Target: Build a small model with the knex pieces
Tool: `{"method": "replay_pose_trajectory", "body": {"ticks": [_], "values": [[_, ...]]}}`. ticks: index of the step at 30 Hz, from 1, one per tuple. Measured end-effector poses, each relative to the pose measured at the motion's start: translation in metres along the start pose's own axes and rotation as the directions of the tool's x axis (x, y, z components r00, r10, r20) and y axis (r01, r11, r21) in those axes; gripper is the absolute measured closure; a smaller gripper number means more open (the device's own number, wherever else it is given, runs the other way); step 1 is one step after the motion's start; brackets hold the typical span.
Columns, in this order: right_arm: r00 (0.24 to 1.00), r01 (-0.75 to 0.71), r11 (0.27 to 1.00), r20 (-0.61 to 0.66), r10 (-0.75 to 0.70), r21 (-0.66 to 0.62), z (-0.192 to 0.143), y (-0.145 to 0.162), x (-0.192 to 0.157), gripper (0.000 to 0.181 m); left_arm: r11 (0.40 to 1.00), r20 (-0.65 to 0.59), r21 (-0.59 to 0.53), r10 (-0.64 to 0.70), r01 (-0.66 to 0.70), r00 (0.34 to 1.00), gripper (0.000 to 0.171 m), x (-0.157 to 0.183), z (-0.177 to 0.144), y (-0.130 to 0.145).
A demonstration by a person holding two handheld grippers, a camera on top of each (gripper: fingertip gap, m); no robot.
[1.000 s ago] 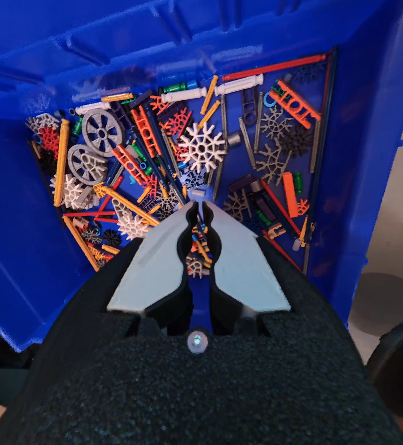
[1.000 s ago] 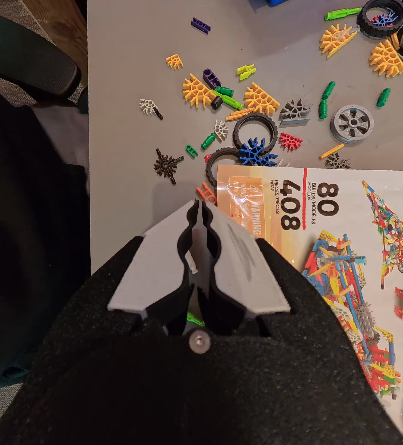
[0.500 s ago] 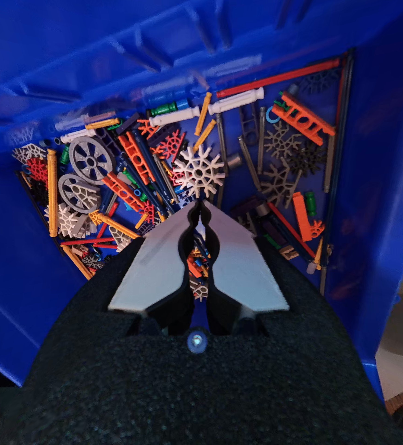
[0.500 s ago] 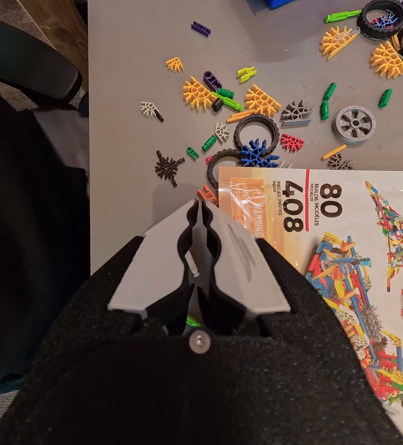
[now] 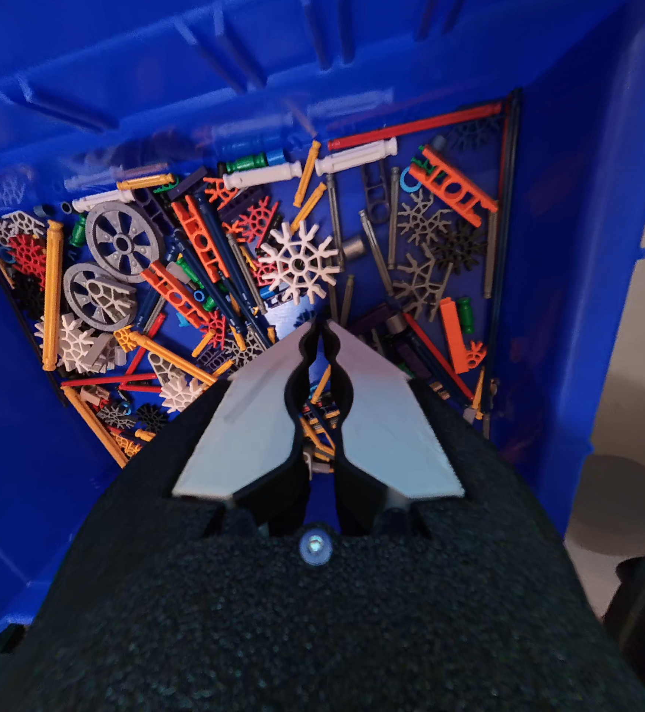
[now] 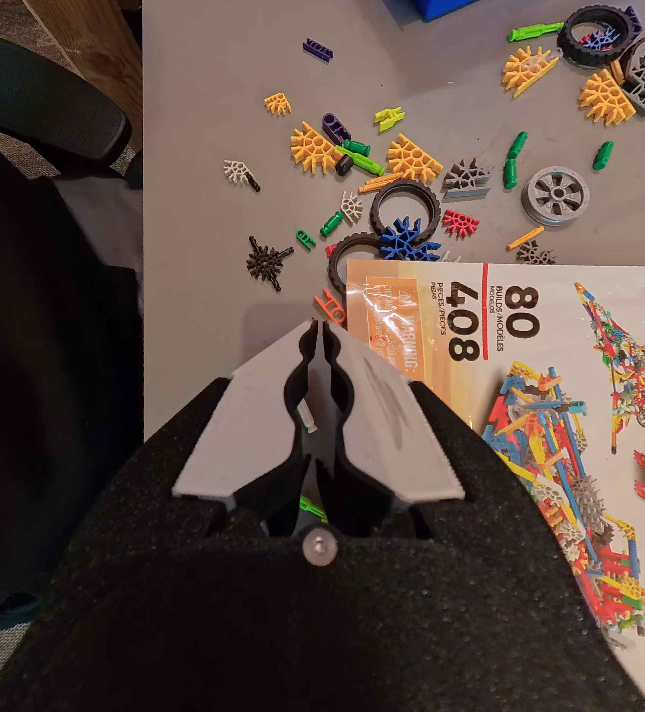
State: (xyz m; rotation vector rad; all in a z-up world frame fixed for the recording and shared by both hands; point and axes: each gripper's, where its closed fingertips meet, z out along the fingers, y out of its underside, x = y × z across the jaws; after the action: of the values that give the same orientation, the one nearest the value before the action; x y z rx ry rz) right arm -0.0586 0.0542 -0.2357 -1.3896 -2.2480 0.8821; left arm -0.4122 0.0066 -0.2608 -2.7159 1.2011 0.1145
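Blue bin parts lie beyond both grippers' jaws, pressed together, holding nothing.

Readable print is found only on the glossy printed sheet lying on the grey worktop, and it is not reproduced here. All of it is turned sideways in the right wrist view. Two large black numbers are set near the sheet's upper left, each with a short line of small black words beside it, and a thin red line runs between them. Small white lettering and a triangle symbol stand on an orange panel at the sheet's corner.
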Motion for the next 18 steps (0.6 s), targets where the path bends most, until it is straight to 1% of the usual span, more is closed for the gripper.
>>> {"method": "replay_pose_trajectory", "body": {"ticks": [3, 5, 8, 10, 12, 15, 18], "values": [[1.000, -0.002, 1.000, 0.000, 0.002, 0.005, 0.000, 0.000, 0.000, 0.180, 1.000, 0.002, 0.001, -0.006, 0.006, 1.000, 0.171, -0.001, 0.000, 0.000], [1.000, -0.001, 1.000, 0.000, 0.001, 0.006, 0.000, 0.001, 0.000, 0.180, 1.000, -0.004, 0.021, -0.010, 0.010, 1.000, 0.170, 0.000, -0.001, -0.003], [1.000, -0.002, 1.000, -0.004, 0.002, 0.003, 0.000, 0.003, 0.000, 0.180, 1.000, 0.034, 0.013, -0.019, 0.018, 0.999, 0.167, -0.006, -0.002, 0.000], [1.000, -0.002, 1.000, -0.003, 0.002, 0.005, -0.001, 0.003, 0.000, 0.180, 0.999, 0.013, 0.034, -0.028, 0.028, 1.000, 0.168, -0.002, -0.003, -0.002], [1.000, 0.000, 1.000, -0.002, 0.000, 0.004, -0.001, 0.003, 0.000, 0.179, 1.000, 0.027, 0.004, -0.028, 0.028, 0.999, 0.168, -0.005, -0.002, 0.003], [1.000, 0.002, 1.000, -0.001, -0.002, 0.007, -0.001, 0.002, -0.001, 0.180, 0.999, 0.038, -0.009, -0.047, 0.047, 0.998, 0.169, -0.010, 0.002, 0.004], [1.000, 0.004, 1.000, 0.001, -0.004, 0.007, 0.000, 0.002, -0.001, 0.180, 0.998, 0.039, 0.006, -0.060, 0.060, 0.997, 0.168, -0.014, 0.002, 0.000]]}}
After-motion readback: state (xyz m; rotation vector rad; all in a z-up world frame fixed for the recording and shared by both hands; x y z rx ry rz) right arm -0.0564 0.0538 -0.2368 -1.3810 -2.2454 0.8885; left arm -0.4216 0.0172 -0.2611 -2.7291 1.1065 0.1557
